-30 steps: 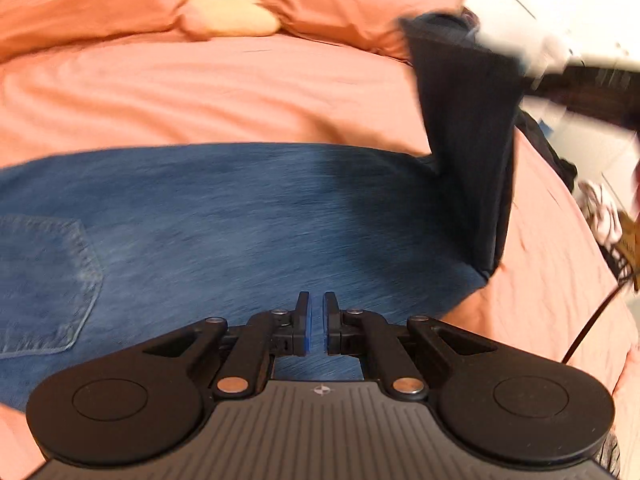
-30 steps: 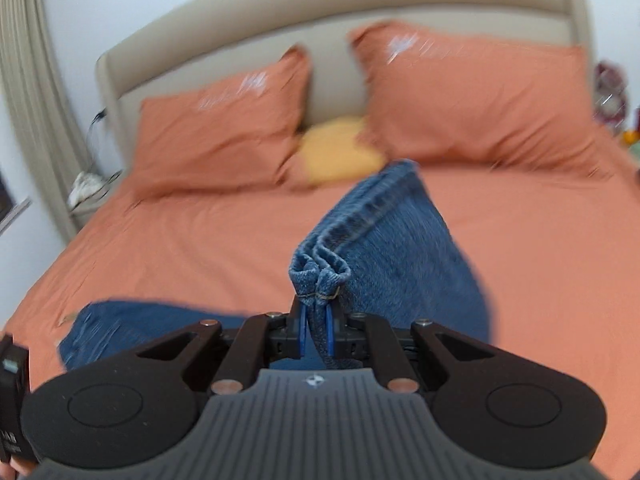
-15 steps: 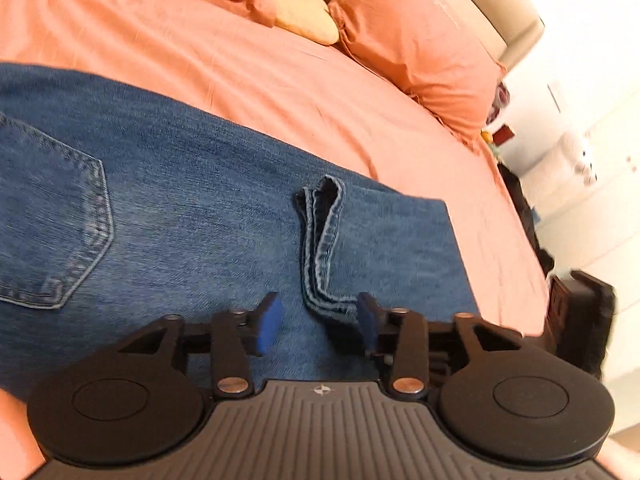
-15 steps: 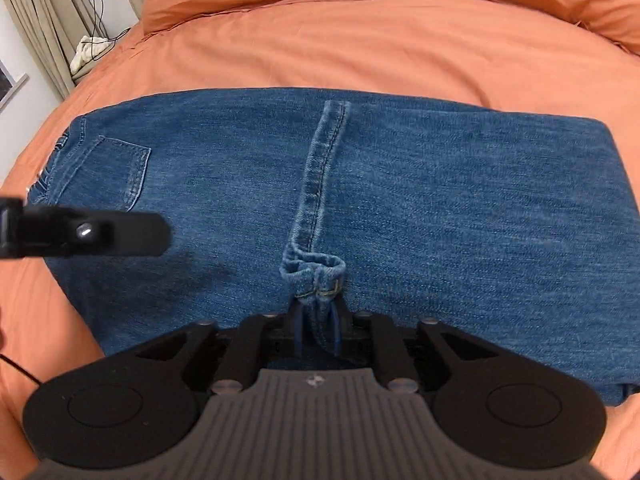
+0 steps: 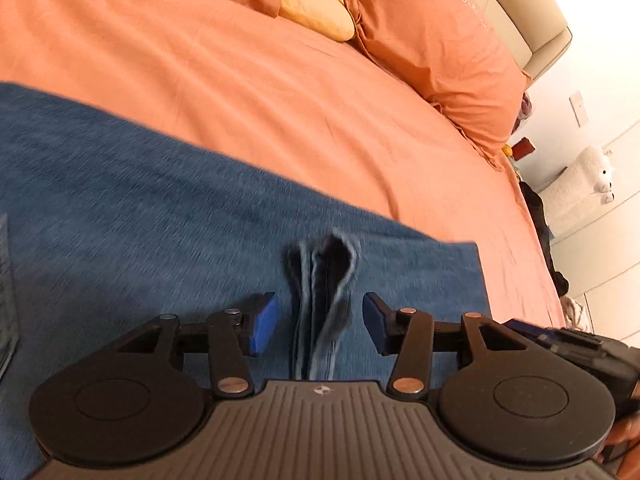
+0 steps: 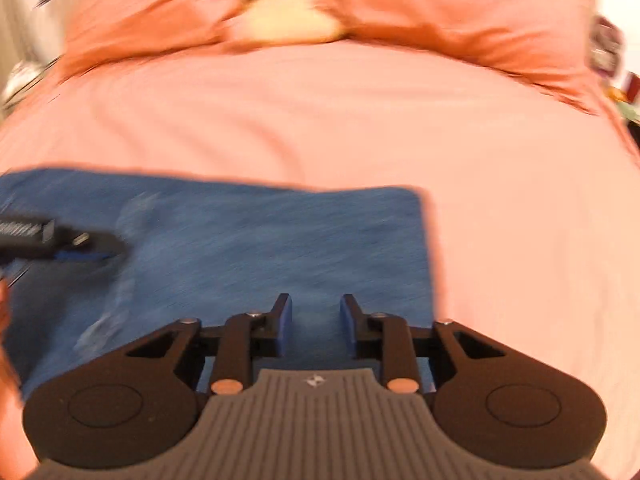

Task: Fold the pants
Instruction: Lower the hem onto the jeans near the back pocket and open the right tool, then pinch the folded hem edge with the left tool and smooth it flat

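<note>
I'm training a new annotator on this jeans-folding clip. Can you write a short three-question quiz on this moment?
1. True or false: the left gripper is clamped on the hem.
2. What colour is the bedsheet?
3. Between the right gripper pads lies: A) a pillow B) nothing gripped, only flat jeans beyond C) a sock

Key: 1 false, its jaws are opening with the hem loose between them; 2 orange; 3 B.

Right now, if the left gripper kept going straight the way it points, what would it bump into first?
Probably the jeans. The left gripper points down at them, its jaws opening with the bunched hem between its fingers, untouched. That raised hem likely comes first, then the flat denim on the orange bed. Depth is blurry.
</note>
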`<state>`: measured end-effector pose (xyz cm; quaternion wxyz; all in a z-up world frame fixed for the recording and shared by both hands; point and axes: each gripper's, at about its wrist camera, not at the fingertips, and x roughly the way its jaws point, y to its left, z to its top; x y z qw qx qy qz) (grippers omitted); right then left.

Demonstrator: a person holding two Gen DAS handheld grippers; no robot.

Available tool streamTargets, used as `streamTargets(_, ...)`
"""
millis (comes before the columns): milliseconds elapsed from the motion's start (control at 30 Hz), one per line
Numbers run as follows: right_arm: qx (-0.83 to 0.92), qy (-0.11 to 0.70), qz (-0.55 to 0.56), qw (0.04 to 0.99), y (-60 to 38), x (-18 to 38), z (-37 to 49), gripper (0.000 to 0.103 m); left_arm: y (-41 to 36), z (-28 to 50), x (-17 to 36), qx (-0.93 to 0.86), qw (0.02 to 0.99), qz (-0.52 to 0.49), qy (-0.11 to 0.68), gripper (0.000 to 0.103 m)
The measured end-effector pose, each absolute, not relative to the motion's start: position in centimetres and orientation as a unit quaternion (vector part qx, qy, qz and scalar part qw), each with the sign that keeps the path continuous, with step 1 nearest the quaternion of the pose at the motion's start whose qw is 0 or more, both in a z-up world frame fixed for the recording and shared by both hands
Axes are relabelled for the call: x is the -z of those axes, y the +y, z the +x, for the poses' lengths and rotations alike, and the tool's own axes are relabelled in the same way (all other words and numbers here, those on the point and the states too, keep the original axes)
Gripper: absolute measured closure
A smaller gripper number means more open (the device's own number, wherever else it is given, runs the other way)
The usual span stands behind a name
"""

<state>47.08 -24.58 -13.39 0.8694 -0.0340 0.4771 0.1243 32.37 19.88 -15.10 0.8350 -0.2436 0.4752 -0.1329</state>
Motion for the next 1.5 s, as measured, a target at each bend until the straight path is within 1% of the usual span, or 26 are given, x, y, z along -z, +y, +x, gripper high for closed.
streamTargets(33,-0.113,0.473,-0.031,0.873,-25.4,13.5,48.0,0.091,19.6,33.0,15.3,0.132,0.838,-0.239,0.473,0.057)
streamTargets(67,-0.103,0.47,-0.027,0.876,-26.1,13.6,48.9,0.094,19.3,33.5,15.3,0.131,0.84,-0.231,0.474,0.067)
streamTargets(100,-0.097,0.467,-0.022,0.879,-26.4,13.8,50.0,0.094,19.0,34.0,15.4,0.13,0.841,-0.216,0.479,0.072)
streamTargets(133,-0.094,0.464,-0.017,0.881,-26.8,14.1,51.0,0.097,18.5,34.4,15.5,0.132,0.842,-0.199,0.483,0.081)
streamTargets(167,-0.091,0.463,-0.015,0.882,-27.1,14.5,51.9,0.101,18.1,34.9,15.6,0.131,0.844,-0.178,0.488,0.082)
streamTargets(200,-0.088,0.464,-0.012,0.882,-27.2,14.9,52.9,0.102,17.6,35.2,15.6,0.13,0.847,-0.155,0.492,0.083)
streamTargets(300,-0.082,0.471,0.0,0.878,-27.5,16.8,55.8,0.103,16.7,35.6,16.1,0.129,0.849,-0.112,0.5,0.084)
streamTargets(367,-0.073,0.484,0.012,0.872,-27.8,18.7,57.9,0.103,16.4,35.6,16.6,0.129,0.849,-0.101,0.502,0.083)
streamTargets(467,-0.066,0.496,0.04,0.865,-28.4,21.0,59.5,0.103,16.6,35.8,17.2,0.131,0.851,-0.1,0.499,0.079)
streamTargets(567,-0.058,0.496,0.044,0.865,-28.4,21.5,59.8,0.103,16.7,36.0,17.4,0.134,0.848,-0.103,0.502,0.078)
streamTargets(633,-0.062,0.497,0.028,0.865,-28.2,21.0,59.5,0.103,16.6,36.0,17.1,0.132,0.845,-0.107,0.508,0.078)
streamTargets(733,-0.075,0.498,0.023,0.864,-28.4,19.6,57.7,0.103,16.1,35.4,16.1,0.123,0.848,-0.101,0.506,0.075)
streamTargets(800,-0.087,0.505,0.019,0.859,-28.9,18.9,55.5,0.103,15.7,34.3,15.4,0.119,0.855,-0.091,0.496,0.075)
streamTargets(1000,-0.125,0.508,-0.001,0.852,-31.5,17.7,45.7,0.103,15.2,29.5,12.7,0.129,0.87,-0.084,0.468,0.075)
streamTargets(1100,-0.136,0.507,-0.003,0.851,-32.2,17.5,42.1,0.103,14.2,27.6,12.5,0.142,0.865,-0.062,0.478,0.075)
streamTargets(1167,-0.137,0.503,-0.013,0.853,-32.2,17.5,40.8,0.103,13.5,26.6,12.9,0.136,0.864,-0.041,0.483,0.076)
streamTargets(1300,-0.135,0.497,-0.022,0.857,-32.0,18.5,39.8,0.103,13.5,25.5,14.0,0.116,0.861,-0.051,0.492,0.077)
streamTargets(1433,-0.131,0.491,-0.043,0.86,-31.1,19.9,39.4,0.103,13.5,25.4,15.5,0.088,0.864,-0.051,0.494,0.068)
streamTargets(1500,-0.128,0.49,-0.066,0.86,-30.5,19.9,39.4,0.103,13.8,25.3,15.6,0.067,0.865,-0.07,0.492,0.067)
